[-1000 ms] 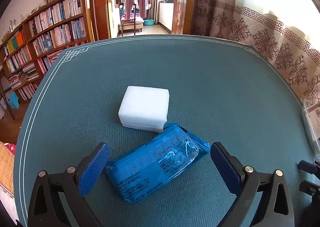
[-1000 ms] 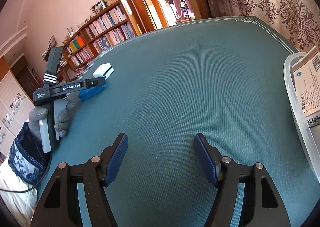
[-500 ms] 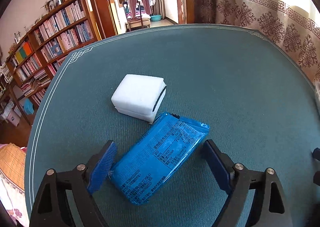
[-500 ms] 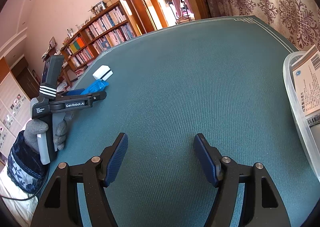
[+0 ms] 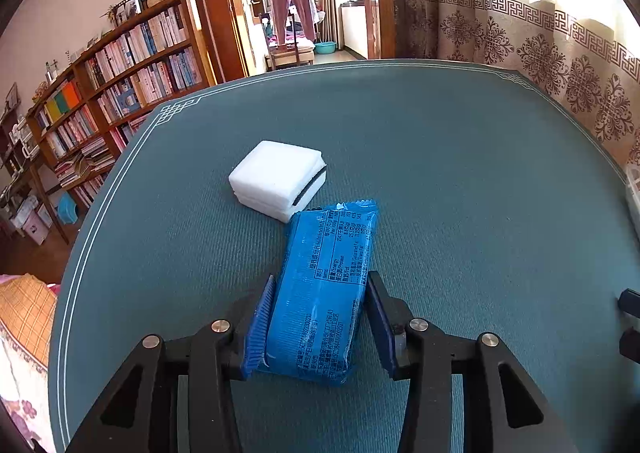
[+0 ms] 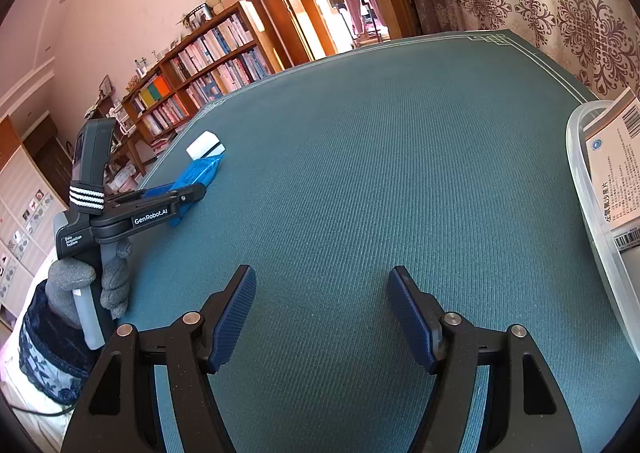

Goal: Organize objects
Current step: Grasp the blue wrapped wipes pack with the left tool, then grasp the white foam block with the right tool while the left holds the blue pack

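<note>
Blue snack packet (image 5: 324, 293): lay flat on green table, clamped lengthwise. White sponge block (image 5: 278, 183): just beyond, touching.

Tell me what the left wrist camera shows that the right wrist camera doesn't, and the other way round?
Only the left wrist view shows the printed wrapper of the blue packet close up, clamped between the left gripper pads. Only the right wrist view shows the clear plastic bin with a white box inside, the gloved hand holding the left gripper, and the open, empty right gripper. Both show the green table, the packet and the white block beside it.
</note>
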Demonstrator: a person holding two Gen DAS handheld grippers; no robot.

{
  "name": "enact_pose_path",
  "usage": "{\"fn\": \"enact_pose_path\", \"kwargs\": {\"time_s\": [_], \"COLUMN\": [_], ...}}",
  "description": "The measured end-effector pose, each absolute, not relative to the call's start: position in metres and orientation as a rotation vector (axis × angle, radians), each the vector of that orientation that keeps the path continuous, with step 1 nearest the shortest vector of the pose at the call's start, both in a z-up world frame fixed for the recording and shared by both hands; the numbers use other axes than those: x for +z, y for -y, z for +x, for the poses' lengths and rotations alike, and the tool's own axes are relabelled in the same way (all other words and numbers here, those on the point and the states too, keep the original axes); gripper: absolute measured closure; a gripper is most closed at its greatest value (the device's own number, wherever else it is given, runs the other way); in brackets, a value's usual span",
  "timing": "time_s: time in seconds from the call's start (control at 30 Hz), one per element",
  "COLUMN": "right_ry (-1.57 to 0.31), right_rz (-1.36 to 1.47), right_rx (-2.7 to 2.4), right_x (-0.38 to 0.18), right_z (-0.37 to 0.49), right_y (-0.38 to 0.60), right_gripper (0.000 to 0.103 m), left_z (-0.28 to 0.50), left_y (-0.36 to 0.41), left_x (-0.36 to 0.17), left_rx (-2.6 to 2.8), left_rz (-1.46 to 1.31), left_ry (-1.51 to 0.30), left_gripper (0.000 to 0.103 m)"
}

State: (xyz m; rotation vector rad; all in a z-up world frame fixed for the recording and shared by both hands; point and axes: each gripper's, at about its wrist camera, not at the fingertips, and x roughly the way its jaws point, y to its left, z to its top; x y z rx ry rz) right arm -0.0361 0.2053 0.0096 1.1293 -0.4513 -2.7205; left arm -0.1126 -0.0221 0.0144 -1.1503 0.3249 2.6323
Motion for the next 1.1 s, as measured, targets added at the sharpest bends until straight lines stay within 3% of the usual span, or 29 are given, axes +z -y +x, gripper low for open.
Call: {"fn": "enact_pose_path", "kwargs": {"time_s": [0.27, 0.57, 0.83, 1.1], "right_ry": [0.451, 0.416, 0.303, 0.15], "right_rz": [1.13, 1.146, 1.178, 1.027], "right_rx": [-2.72, -2.733, -2.762, -2.731], "right_x": [0.01, 0.009, 0.015, 0.057], "right_z": [-0.036, -0.035, -0.043, -0.097], "right_y": [-0.206, -0.202, -0.188, -0.141], "right_gripper": [0.033, 0.033, 0.033, 0.033], "left_z": [-0.089, -0.071, -0.07, -0.068], "left_y": [0.052, 0.074, 0.086, 0.092], "left_x": [0.02, 0.02, 0.017, 0.014], "left_rx": [2.716, 2.835, 2.894, 2.929], "left_rz": [-1.187, -1.187, -1.2, -1.213], "left_ry": [-0.187, -0.174, -0.102, -0.067], "left_gripper": [0.059, 0.059, 0.059, 0.059]}}
